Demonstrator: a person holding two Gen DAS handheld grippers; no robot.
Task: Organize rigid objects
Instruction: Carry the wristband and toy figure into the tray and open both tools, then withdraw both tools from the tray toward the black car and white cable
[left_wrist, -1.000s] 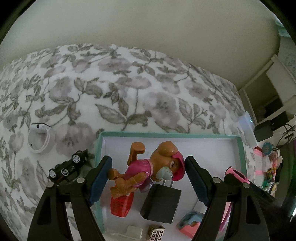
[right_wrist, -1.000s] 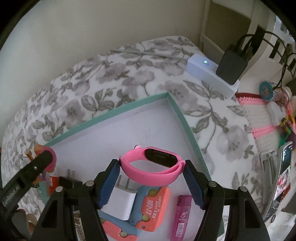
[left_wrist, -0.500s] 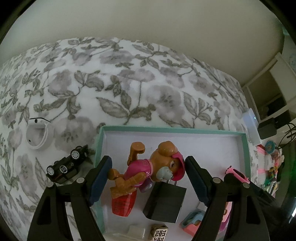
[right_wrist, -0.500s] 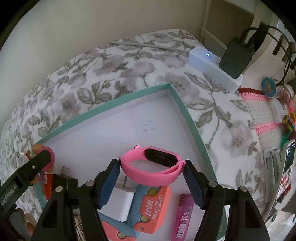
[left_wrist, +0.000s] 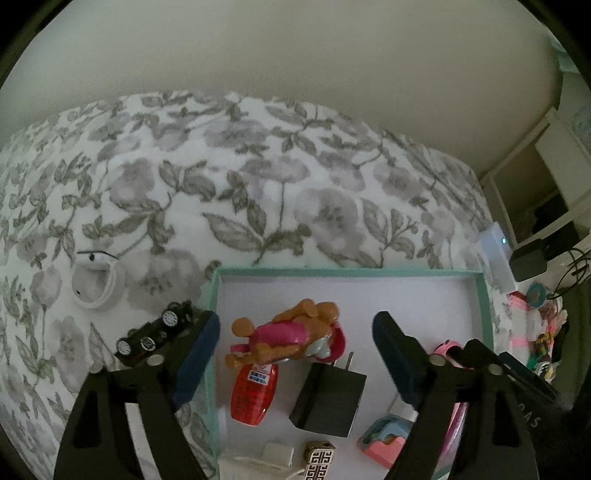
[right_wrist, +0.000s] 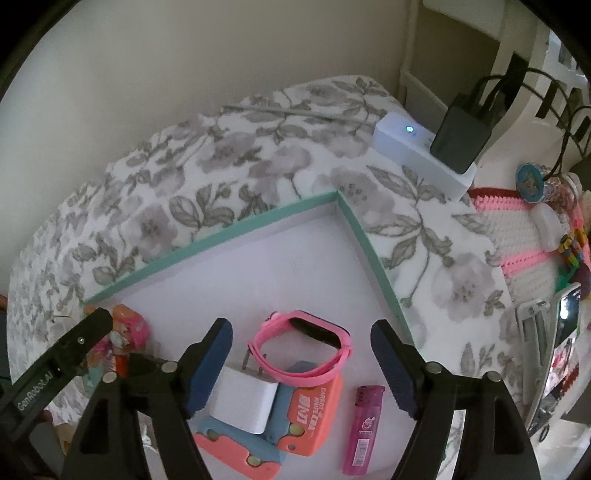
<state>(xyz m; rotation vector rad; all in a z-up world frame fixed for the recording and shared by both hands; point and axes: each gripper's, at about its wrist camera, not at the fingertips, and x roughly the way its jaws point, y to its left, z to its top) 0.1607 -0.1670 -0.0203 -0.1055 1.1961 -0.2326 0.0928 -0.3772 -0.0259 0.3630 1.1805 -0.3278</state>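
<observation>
Floral bedspread (left_wrist: 280, 192), teal-rimmed tray (left_wrist: 347, 272), perhaps cardboard

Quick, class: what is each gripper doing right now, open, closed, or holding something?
Left gripper: jaws opening, toy dog lies loose between them.
Right gripper: jaws opening, pink watch released between them.

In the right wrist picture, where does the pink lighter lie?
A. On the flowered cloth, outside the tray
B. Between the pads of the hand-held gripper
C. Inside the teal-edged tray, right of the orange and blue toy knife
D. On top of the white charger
C: the pink lighter lies flat on the white floor of the teal-edged tray, just right of the orange and blue toy knife, apart from the white charger.
</observation>
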